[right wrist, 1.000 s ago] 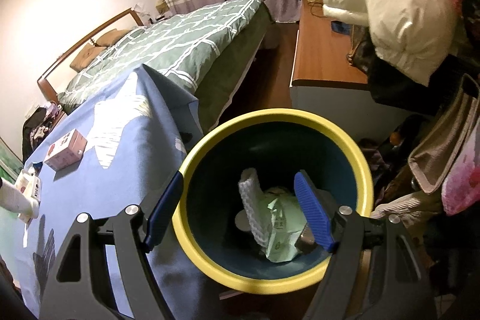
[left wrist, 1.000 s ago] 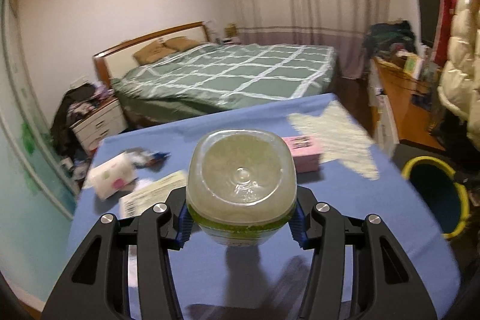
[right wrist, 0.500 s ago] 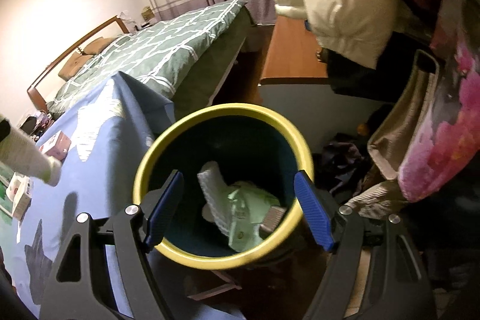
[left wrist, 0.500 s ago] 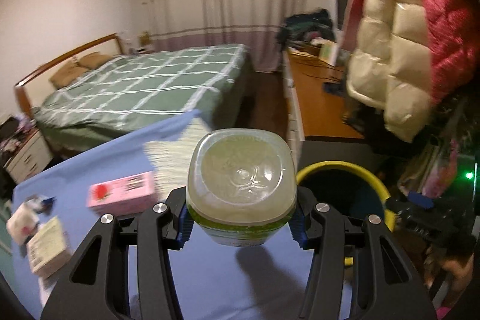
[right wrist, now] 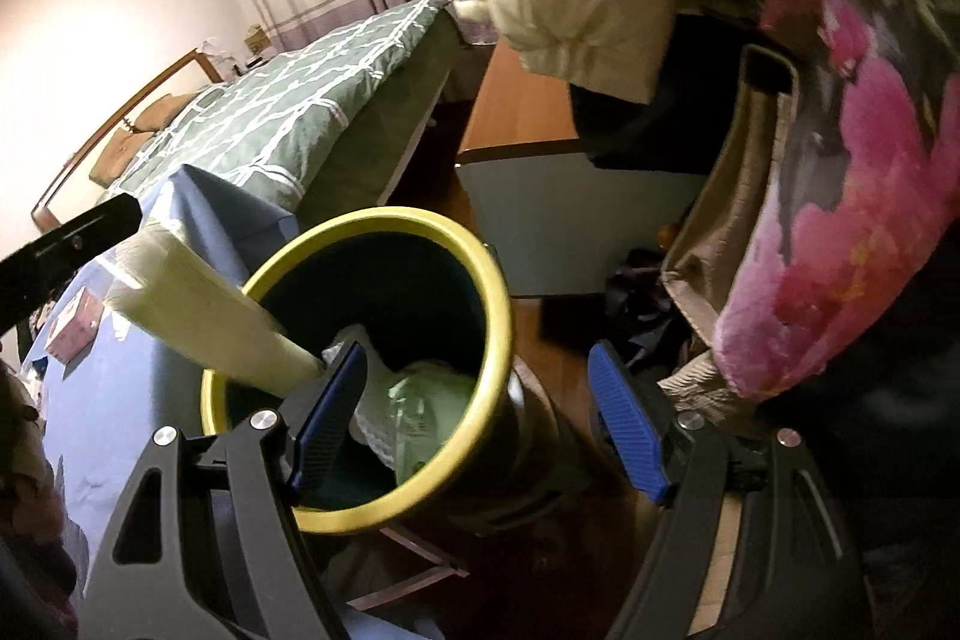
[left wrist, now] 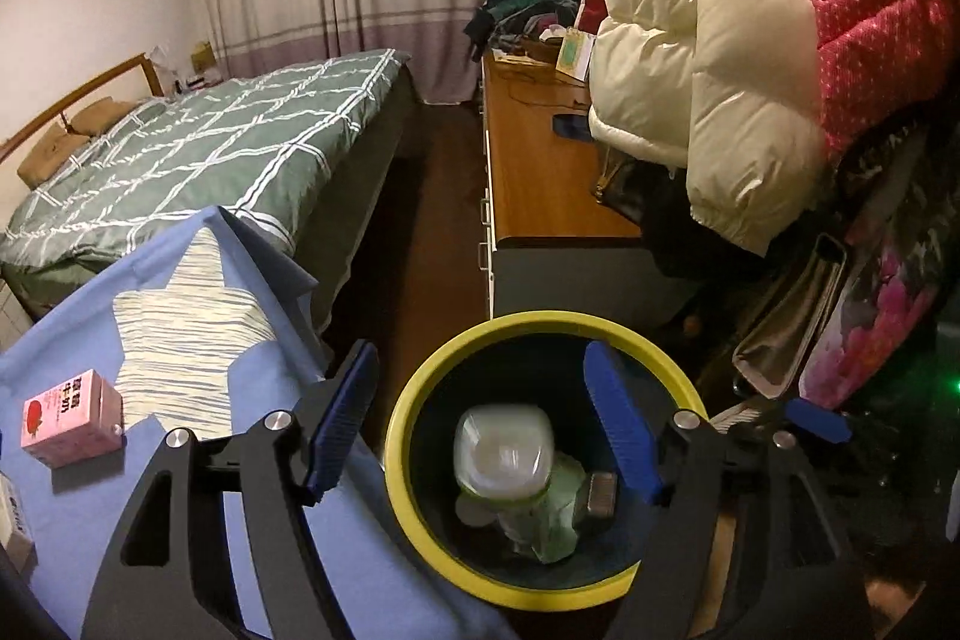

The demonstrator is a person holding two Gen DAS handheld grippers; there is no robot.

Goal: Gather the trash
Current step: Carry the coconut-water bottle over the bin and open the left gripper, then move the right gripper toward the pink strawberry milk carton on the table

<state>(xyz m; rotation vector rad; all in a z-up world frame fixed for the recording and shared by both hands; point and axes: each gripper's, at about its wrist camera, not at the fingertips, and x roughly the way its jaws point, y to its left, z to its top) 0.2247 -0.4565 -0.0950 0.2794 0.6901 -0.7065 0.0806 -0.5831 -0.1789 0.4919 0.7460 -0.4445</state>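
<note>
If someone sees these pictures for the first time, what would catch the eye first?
Probably the yellow-rimmed trash bin low in the centre, with a pale plastic bottle dropping in beneath the open left gripper. Next, the cream puffer jacket hanging upper right, and the green checked bed at left.

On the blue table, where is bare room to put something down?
The blue cloth is bare in front of the pink carton, and between the carton and the table's right edge by the yellow-rimmed bin. The bin already holds a bottle and wrappers.
</note>
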